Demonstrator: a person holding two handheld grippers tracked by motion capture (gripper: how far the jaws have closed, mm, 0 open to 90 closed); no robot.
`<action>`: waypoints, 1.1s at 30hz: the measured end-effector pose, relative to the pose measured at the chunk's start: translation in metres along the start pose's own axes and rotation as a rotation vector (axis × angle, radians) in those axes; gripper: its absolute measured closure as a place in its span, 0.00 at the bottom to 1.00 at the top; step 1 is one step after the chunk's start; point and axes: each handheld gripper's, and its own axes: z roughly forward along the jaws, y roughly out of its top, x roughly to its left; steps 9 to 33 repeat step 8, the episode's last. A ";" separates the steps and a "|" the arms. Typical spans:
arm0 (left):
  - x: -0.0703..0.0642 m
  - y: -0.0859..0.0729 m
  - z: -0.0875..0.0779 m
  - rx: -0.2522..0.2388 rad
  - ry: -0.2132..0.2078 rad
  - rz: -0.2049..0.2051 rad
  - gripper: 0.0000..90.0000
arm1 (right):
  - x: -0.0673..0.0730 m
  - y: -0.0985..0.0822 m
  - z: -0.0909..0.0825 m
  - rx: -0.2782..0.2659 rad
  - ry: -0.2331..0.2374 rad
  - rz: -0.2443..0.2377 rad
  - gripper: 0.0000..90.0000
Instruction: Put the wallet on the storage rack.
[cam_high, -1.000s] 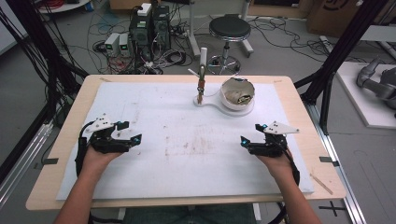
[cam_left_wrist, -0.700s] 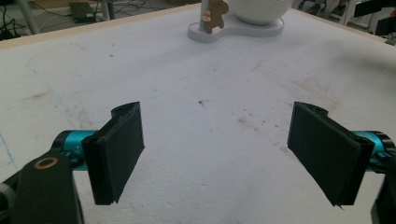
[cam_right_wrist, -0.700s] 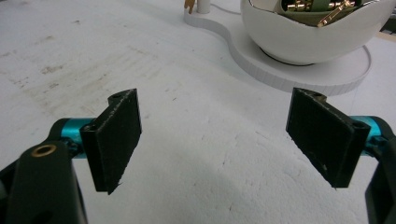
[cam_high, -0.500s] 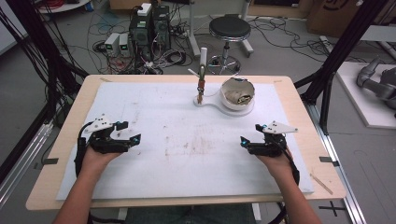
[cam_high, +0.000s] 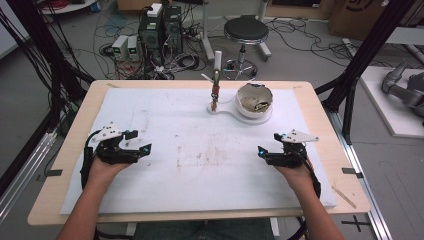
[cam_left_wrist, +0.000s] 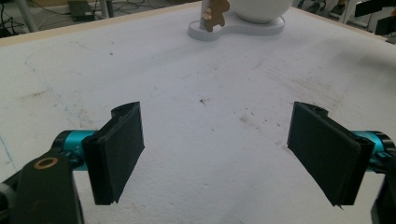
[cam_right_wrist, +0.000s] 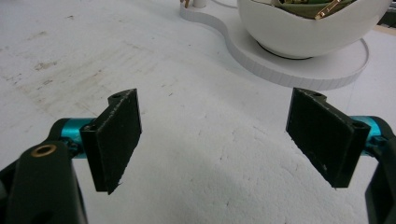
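White foam sheet (cam_high: 200, 165) covers my table, with cables, a stool and computer boxes on the floor beyond its 12 o'clock edge. From the high view, almost nothing has changed over the last second: both hands sit where they were, the left gripper (cam_high: 142, 148) at about 9 o'clock on the sheet and the right gripper (cam_high: 261, 150) at about 3 o'clock, each only nudged by a hair. The bowl (cam_high: 254, 100) on its white stand (cam_high: 226, 107) waits at 12 o'clock to 1 o'clock, well apart from both, with a small peg figure (cam_high: 215, 95) upright on the stand's narrow end. I judge that the work has not begun; I am still parked at the start pose.

Left gripper view: my jaws are spread wide with bare, stained foam (cam_left_wrist: 210, 116) between them and nothing held. The stand (cam_left_wrist: 233, 30) and the figure (cam_left_wrist: 214, 11) sit far off at 12 o'clock.

Right gripper view: jaws likewise spread wide and empty. The bowl (cam_right_wrist: 303, 28) is nearer here, at 1 o'clock, with brownish bits and a gold-coloured piece (cam_right_wrist: 327, 8) inside; what they are I cannot tell. I reckon the right side has the shorter reach to it.
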 end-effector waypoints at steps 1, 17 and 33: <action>0.000 0.000 0.000 0.003 0.000 0.000 0.21 | 0.000 0.000 0.000 0.001 0.001 0.001 0.21; -0.001 0.001 0.001 0.001 -0.002 0.002 0.21 | -0.001 -0.001 -0.002 0.000 -0.008 0.005 0.21; -0.001 0.001 0.001 0.001 -0.002 0.002 0.21 | -0.001 -0.001 -0.002 0.000 -0.008 0.005 0.21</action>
